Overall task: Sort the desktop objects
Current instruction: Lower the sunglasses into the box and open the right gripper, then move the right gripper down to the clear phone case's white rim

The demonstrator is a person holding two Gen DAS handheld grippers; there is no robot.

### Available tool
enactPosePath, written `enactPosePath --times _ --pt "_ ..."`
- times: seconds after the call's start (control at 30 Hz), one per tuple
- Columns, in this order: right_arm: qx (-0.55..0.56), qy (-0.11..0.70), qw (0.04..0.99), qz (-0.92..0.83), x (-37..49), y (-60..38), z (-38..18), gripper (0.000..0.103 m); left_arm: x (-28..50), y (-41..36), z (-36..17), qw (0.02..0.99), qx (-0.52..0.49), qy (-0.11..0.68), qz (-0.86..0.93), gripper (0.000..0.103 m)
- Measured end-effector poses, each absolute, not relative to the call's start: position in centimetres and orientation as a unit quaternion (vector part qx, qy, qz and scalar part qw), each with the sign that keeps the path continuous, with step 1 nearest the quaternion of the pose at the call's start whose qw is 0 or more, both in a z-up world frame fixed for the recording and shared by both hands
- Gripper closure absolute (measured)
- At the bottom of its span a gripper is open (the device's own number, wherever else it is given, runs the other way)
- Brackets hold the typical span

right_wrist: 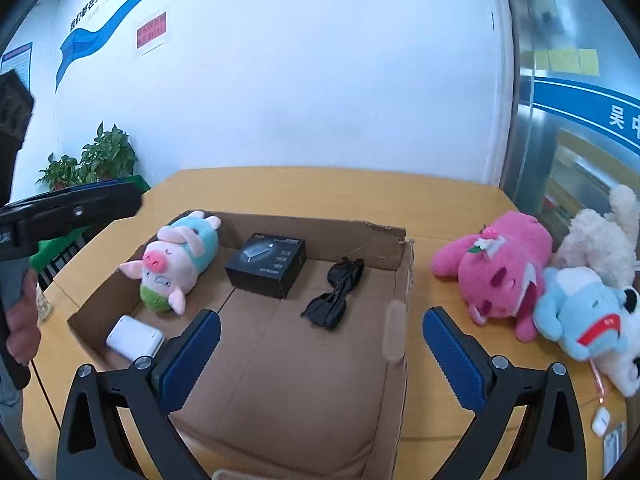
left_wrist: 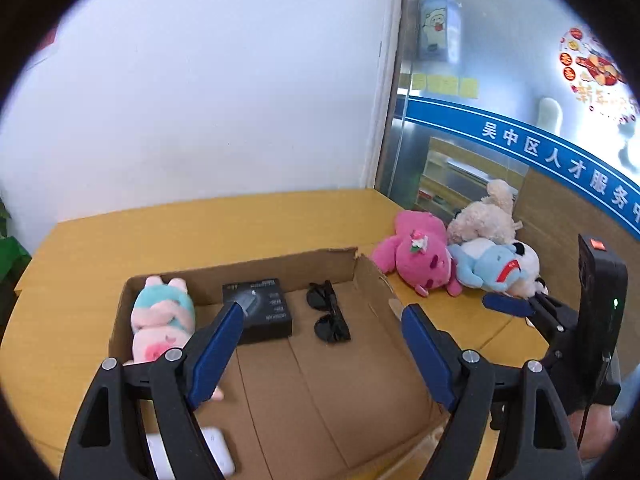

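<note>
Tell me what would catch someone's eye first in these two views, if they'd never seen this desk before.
Probably the bright pink plush, lying on the yellow table just right of the cardboard box, piled against a cream plush and a blue-and-white one. Next, inside the box, the pink pig plush at the far left, then a black box and dark sunglasses beside it.

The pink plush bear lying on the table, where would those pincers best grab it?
Probably across its soft, rounded belly, coming from above. The pink plush bear lies flat on the table, body clear toward the cardboard box, while the blue plush crowds its other side.
</note>
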State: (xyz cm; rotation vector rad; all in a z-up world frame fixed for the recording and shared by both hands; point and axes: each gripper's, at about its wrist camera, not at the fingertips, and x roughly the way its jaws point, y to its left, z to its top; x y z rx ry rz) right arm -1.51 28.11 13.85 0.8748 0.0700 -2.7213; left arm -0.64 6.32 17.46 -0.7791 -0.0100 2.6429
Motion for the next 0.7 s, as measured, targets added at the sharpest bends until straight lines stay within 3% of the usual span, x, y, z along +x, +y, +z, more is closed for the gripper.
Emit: enactPosePath --times 0.33,0.7 --pt "0.317 0.021 0.183 -0.930 4.6 29.1 12.6 0.000 5.0 6.1 12.9 0.211 -0.342 -0.038 0.915 0.021" --pt "0.485 -0.034 0.236 -0.841 7.0 33.2 -0.9 0.000 5.2 8.2 -0.6 0.309 -0.532 -0.153 0.773 0.023"
